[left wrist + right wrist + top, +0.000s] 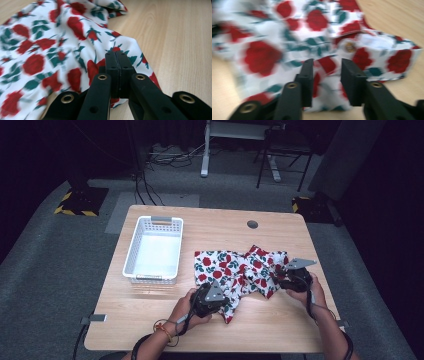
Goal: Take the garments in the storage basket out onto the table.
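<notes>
A white cloth printed with red roses and green leaves point(235, 267) lies crumpled on the wooden table point(150, 320), right of centre. My left gripper point(226, 303) is at the cloth's near corner. In the left gripper view its jaws point(116, 56) are pressed together, pinching a raised fold of the cloth point(50, 50). My right gripper point(278, 279) is at the cloth's right edge. In the right gripper view its jaws point(327, 65) stand apart over the cloth point(287, 37), with fabric showing in the gap and no pad pressing on it.
An empty white slatted basket point(131, 250) stands on the table's left half. A round cable hole point(252, 224) sits near the far edge. Bare wood lies in front of the cloth and along the near edge.
</notes>
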`<state>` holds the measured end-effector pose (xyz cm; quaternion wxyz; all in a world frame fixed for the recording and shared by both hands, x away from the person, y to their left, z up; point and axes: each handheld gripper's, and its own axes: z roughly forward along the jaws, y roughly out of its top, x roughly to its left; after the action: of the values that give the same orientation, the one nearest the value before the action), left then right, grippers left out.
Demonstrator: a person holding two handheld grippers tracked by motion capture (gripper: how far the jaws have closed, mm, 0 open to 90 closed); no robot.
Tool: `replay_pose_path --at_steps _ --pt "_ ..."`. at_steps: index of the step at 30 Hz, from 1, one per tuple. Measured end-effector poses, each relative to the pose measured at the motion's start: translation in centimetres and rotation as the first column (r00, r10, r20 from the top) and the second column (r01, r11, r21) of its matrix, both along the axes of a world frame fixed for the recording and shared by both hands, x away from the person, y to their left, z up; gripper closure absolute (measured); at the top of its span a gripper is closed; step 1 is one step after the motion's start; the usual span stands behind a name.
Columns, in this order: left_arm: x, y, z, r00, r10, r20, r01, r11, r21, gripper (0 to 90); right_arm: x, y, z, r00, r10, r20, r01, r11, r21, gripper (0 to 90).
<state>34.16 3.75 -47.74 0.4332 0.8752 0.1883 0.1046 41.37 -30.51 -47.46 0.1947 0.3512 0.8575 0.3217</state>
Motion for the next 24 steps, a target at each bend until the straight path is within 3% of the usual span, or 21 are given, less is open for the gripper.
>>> replay_pose_path --at_steps 3,6,8,11,12,16,19,24 --pt "0.1 1.4 0.3 0.9991 0.042 0.001 -0.042 0.9988 -0.026 88.9 -2.2 1.2 -0.2 0.9978 0.067 -0.001 -0.067 0.997 0.025 50.2" --pt "0.1 2.3 0.5 0.9976 0.068 0.008 -0.068 0.9971 -0.035 88.9 -3.6 2.9 -0.9 0.9913 0.131 -0.016 -0.131 0.991 -0.021 45.4" --pt "0.2 2.6 0.6 0.9965 0.082 0.013 -0.081 0.9960 -0.037 88.9 -3.7 3.6 -1.4 0.9904 0.136 -0.025 -0.137 0.990 -0.044 45.9" --pt "0.4 3.1 0.6 0.9952 0.096 0.014 -0.096 0.9941 -0.051 88.8 -3.3 3.7 -2.1 0.9933 0.111 -0.033 -0.113 0.991 -0.067 53.5" --pt "0.4 3.2 0.7 0.9946 0.103 0.016 -0.102 0.9932 -0.057 88.9 -3.2 3.5 -2.1 0.9932 0.108 -0.042 -0.110 0.993 -0.049 58.4" --pt "0.7 3.7 0.9 0.9918 0.125 0.024 -0.123 0.9901 -0.067 88.9 -3.3 3.3 -1.8 0.9935 0.113 -0.016 -0.113 0.991 -0.071 80.8" --pt "0.7 4.2 1.3 0.9896 0.140 0.031 -0.138 0.9872 -0.080 88.9 -3.5 2.6 -0.8 0.9946 0.104 -0.002 -0.104 0.992 -0.072 83.9" --pt "0.7 5.1 2.1 0.9855 0.165 0.041 -0.159 0.9807 -0.114 88.9 -3.4 1.0 2.1 0.9965 0.040 0.074 -0.036 0.998 -0.048 84.2"
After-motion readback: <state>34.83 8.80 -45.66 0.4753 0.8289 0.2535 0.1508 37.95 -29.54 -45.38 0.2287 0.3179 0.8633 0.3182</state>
